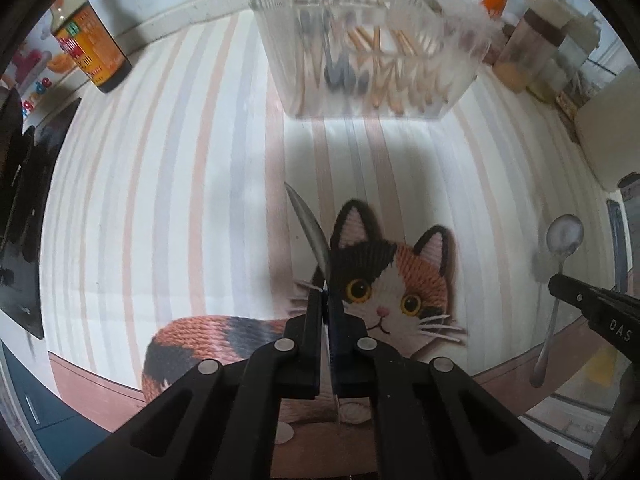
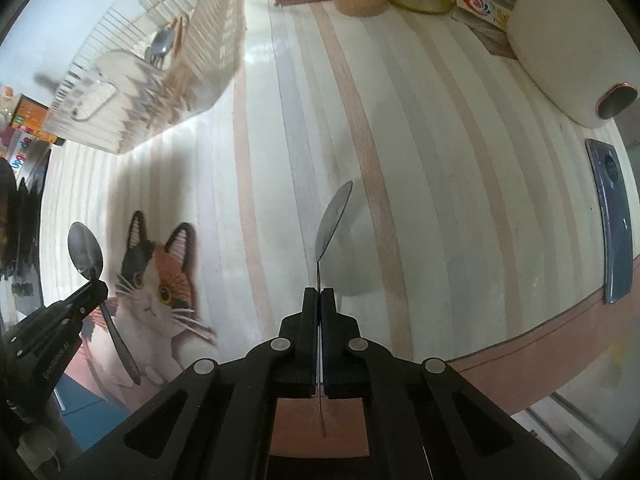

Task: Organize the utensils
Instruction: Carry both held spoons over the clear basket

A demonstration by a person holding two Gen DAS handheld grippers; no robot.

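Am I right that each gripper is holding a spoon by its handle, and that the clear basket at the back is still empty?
Not quite: the clear basket already holds chopsticks and metal cutlery, as the left wrist view shows. The rest stands: the left gripper and right gripper each clamp a spoon handle.

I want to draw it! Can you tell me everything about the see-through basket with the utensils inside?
The clear plastic basket has thin ribbed slatted walls and an open top. It sits upright on the striped cat tablecloth, at the far side near jars. Inside lie wooden chopsticks and grey metal cutlery, blurred through the wall. No gripper touches it.
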